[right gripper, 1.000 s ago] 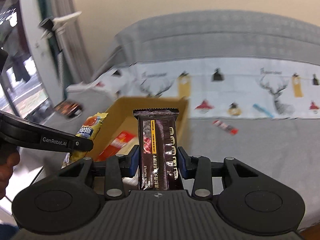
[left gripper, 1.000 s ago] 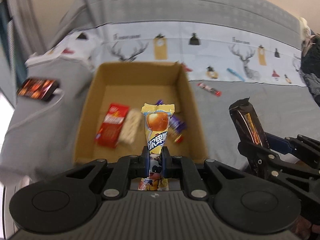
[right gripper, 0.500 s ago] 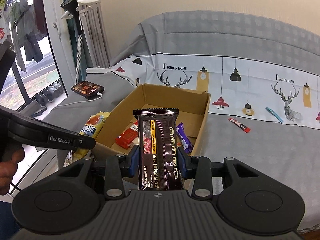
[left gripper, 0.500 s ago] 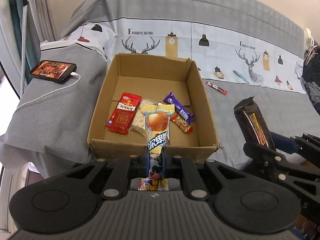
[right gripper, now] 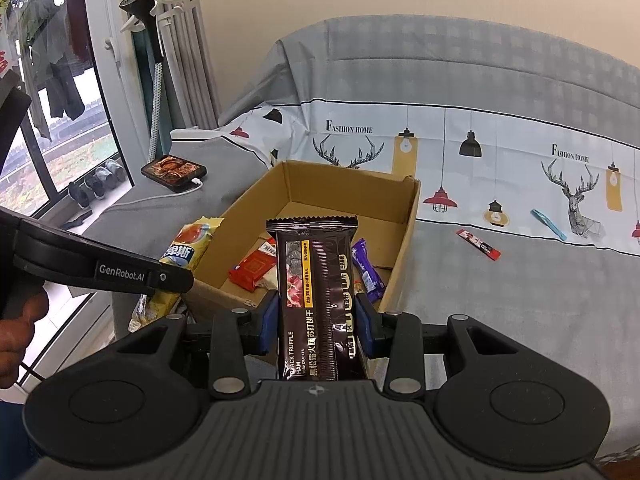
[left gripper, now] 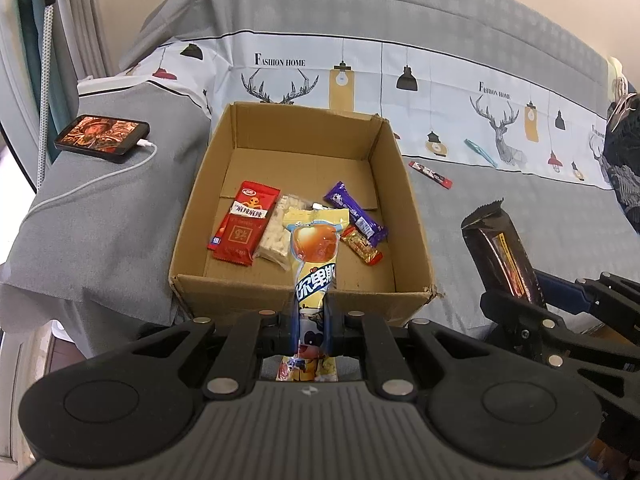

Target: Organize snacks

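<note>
Yellow snack packet is clamped upright in the left tool, pads pressed tight on its lower half; its top end stands in front of the near wall of the cardboard box. Dark brown cracker pack is clamped in the right tool, blue pads gripping both long edges, pack upright, serrated top edge level with the box interior in the right wrist view. Both tools sit at the near side of the box, the right one beside it on the right in the left wrist view, where the cracker pack tilts slightly. Inside the box, on the floor: red sachet at left, pale nougat-like bar touching it, purple bar and a small red-gold candy to the right. Box rests on a grey sofa cover. Beyond the box on the cover: small red stick sachet and a teal strip, well apart from the box. Phone with a white cable lies on the sofa arm at left. A hand holds the left tool's grip.
</note>
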A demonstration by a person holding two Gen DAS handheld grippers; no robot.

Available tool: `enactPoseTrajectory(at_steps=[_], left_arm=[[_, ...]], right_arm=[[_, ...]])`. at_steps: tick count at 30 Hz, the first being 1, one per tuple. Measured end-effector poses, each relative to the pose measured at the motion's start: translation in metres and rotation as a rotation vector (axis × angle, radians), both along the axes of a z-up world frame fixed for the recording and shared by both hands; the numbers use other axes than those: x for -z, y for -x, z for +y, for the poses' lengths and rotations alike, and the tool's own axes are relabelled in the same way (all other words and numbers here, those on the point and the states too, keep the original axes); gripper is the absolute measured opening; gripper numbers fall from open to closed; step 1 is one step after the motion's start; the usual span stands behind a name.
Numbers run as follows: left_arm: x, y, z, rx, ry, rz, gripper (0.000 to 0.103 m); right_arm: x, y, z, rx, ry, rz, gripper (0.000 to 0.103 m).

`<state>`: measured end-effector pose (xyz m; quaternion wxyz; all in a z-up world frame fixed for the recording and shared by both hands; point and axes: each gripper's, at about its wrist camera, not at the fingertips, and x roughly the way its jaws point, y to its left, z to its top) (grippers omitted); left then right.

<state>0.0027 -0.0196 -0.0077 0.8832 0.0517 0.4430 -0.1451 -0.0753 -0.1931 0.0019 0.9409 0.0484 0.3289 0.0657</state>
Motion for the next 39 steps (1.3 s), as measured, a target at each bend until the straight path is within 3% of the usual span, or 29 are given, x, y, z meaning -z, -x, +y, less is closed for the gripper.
enactPoseTrajectory(at_steps=[21,39], left_arm=[[-0.005,-0.031,0.004,-0.036,0.018,-0.002,0.012],[0.015,-0.133,-0.009,-0.079,-0.003,0.024,0.012]], right_arm=[[0.008,-0.023,-0.001,0.009,-0.011,0.023,0.041],[0.038,-0.114,-0.003,0.012,-0.016,0.095,0.041]])
